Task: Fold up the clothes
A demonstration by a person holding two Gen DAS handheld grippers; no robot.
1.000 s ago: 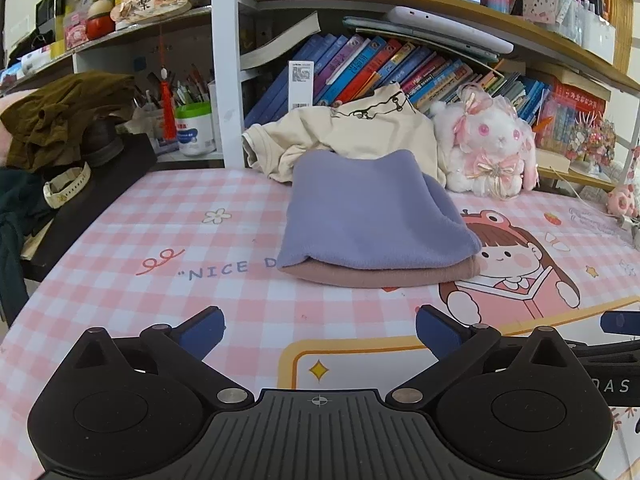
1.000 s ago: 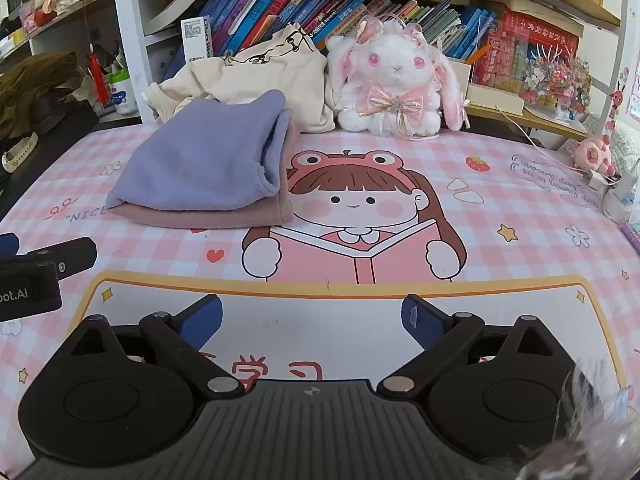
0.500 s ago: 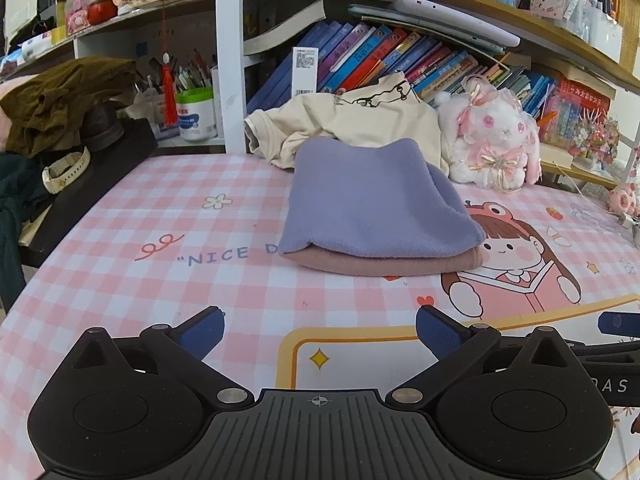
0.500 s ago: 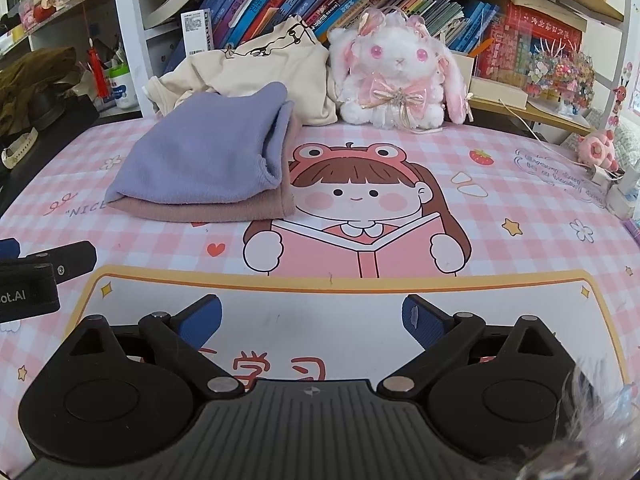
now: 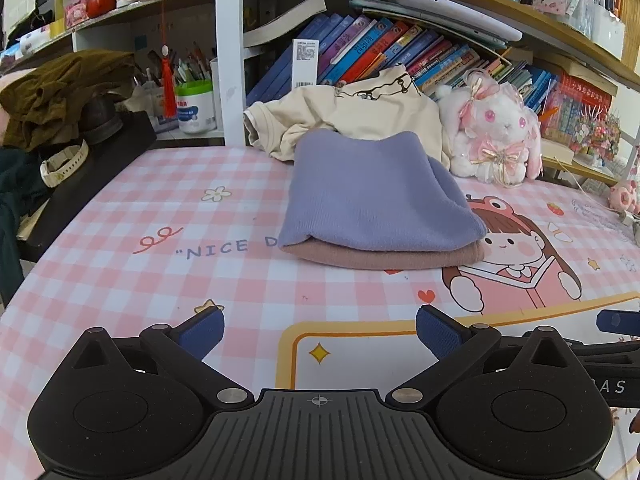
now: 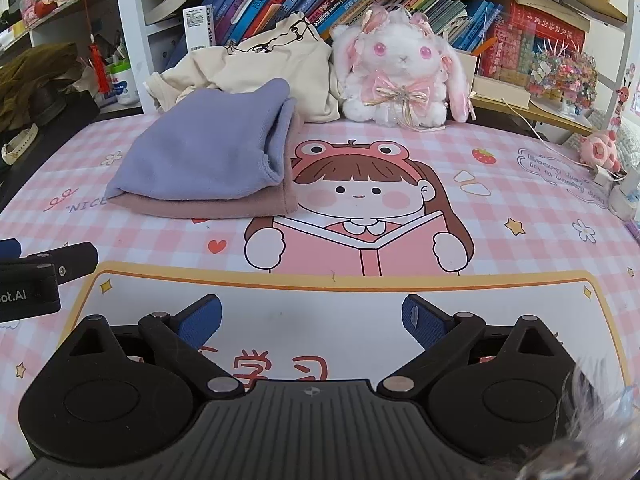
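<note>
Both tongs, left and right, wide open, empty. Best reach past folded stack, pinch cream shirt by hem.

A pink checked table mat carries two stacked folded garments, a cream shirt and a plush rabbit.

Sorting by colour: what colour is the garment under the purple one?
Dusty pink-brown garment, folded beneath the purple garment; the right wrist view shows it best.
</note>
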